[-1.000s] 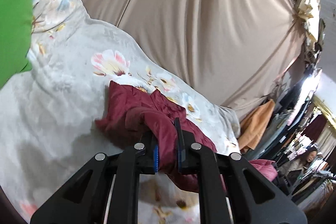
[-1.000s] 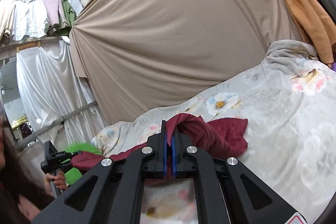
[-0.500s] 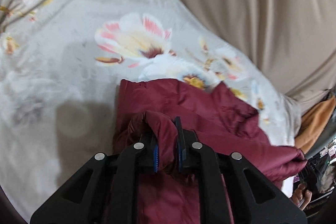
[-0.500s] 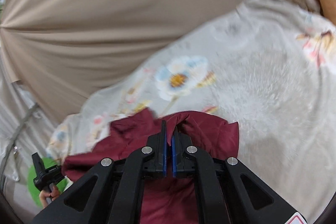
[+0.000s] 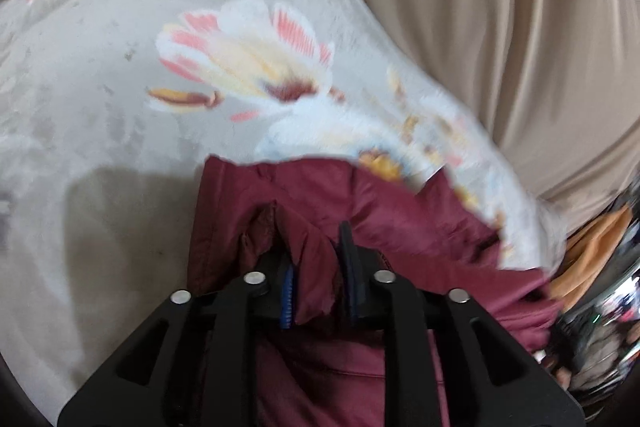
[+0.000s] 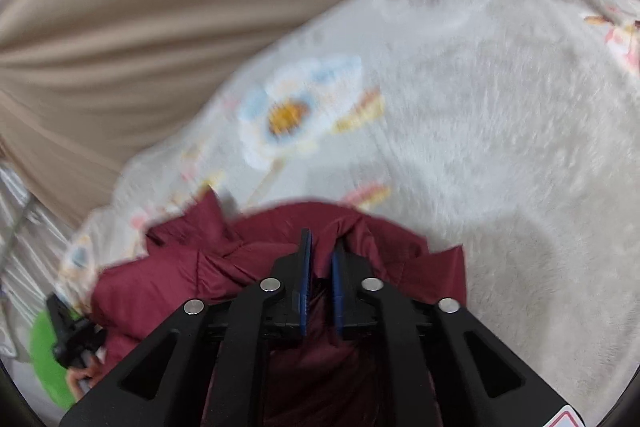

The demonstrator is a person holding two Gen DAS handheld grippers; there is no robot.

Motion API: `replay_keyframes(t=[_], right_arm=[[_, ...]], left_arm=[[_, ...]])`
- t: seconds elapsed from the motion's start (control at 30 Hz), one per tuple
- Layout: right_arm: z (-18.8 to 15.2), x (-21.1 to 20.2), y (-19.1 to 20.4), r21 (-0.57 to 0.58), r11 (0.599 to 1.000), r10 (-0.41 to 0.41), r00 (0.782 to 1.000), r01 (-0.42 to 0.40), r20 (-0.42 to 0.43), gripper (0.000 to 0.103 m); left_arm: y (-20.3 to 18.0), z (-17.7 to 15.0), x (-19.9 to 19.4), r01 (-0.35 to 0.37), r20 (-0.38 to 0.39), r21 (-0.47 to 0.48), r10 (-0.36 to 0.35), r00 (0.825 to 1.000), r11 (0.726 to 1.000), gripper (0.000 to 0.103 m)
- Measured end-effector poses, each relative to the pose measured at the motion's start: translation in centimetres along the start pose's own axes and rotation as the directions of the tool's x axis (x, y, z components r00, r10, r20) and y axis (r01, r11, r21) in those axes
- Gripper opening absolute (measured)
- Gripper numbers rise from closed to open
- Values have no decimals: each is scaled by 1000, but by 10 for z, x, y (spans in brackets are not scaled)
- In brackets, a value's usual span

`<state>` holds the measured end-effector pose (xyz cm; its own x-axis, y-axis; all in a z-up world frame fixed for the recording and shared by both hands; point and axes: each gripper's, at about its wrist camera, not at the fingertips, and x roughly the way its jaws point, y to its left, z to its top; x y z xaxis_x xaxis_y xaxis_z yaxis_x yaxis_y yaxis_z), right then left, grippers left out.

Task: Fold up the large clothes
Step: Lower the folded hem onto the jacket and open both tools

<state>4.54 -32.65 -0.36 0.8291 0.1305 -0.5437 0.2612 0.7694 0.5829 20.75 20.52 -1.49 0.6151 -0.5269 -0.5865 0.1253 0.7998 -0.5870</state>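
My left claw (image 5: 316,259) has just been opening: its jaws stand a narrow way apart, with a fold of the maroon jacket (image 5: 400,227) standing up between them. The cloth leans against the left blue pad, while the right finger (image 5: 347,247) shows a gap beside it, so I read the grip as let go, not pressing.

My right claw (image 6: 320,259) has likewise just been opening. Its jaws are narrowly parted, and a ridge of the jacket (image 6: 168,279) lies between and just past the tips; I see a dark gap between the pads, with no cloth pinched there.

The jacket lies crumpled on a pale blanket (image 5: 120,67) printed with flowers, near its edge. In the left view the jacket spreads from under the claw toward the right. In the right view it bunches toward the left, where a hand (image 6: 82,371) holds the other black claw beside a green patch (image 6: 48,359).

Behind the blanket hangs a beige curtain (image 5: 500,27). At the far right of the left view, some orange cloth (image 5: 592,251) shows. Both views are blurred.
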Motion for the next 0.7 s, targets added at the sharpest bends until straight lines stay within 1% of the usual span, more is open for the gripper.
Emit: replay_keyframes(t=[0.03, 0.07, 0.1, 0.13, 0.17, 0.2, 0.27, 0.33, 0.4, 0.43, 0.53, 0.6, 0.63, 0.67, 0.7], right_arm=[[3, -17, 2, 6, 1000, 30, 998, -31, 48, 32], [6, -29, 4, 10, 999, 41, 996, -42, 82, 43], [8, -46, 5, 12, 999, 51, 991, -53, 123, 55], [9, -60, 6, 5, 998, 61, 987, -63, 151, 56], [7, -78, 8, -21, 997, 75, 985, -72, 157, 56], [5, -86, 10, -37, 997, 76, 986, -71, 150, 56], [-10, -103, 12, -76, 996, 57, 991, -48, 123, 59], [-31, -113, 11, -107, 994, 28, 996, -18, 90, 62], [-57, -116, 7, -124, 992, -6, 999, 13, 52, 64], [-70, -115, 5, -124, 992, -14, 1000, 16, 23, 64], [-91, -105, 5, -124, 992, -3, 1000, -1, -31, 64], [-98, -93, 11, -141, 990, -8, 997, -3, -71, 64], [-99, -89, 14, -151, 989, -15, 997, 2, -80, 64], [-101, -83, 19, -177, 984, -39, 995, 22, -92, 60], [-104, -80, 23, -203, 979, -57, 993, 36, -99, 33]], left_arm=[[-1, 6, -18, 55, 33, -23, -55, 998, 998, 34], [-4, 9, -29, 82, 53, -29, -80, 995, 996, 40], [-6, 13, -43, 101, 77, -31, -99, 992, 994, 55], [-8, 16, -57, 100, 108, -28, -96, 989, 995, 72], [-9, 17, -76, 68, 162, -18, -64, 985, 997, 79], [-10, 16, -93, 48, 202, 1, -47, 978, 999, 80], [-11, 12, -110, 31, 205, 47, -40, 978, 998, 85], [-10, 0, -116, -8, 159, 75, -4, 987, 997, 85], [-2, -20, -108, -29, 72, 89, 23, 997, 996, 86], [5, -36, -101, -41, 18, 86, 39, 999, 995, 86], [22, -71, -81, -45, -84, 57, 50, 995, 997, 85], [28, -83, -74, -57, -94, 42, 61, 994, 997, 81], [28, -87, -73, -69, -82, 53, 73, 994, 996, 75], [25, -88, -74, -91, -70, 79, 97, 993, 993, 69], [22, -88, -76, -100, -69, 105, 108, 992, 989, 52]])
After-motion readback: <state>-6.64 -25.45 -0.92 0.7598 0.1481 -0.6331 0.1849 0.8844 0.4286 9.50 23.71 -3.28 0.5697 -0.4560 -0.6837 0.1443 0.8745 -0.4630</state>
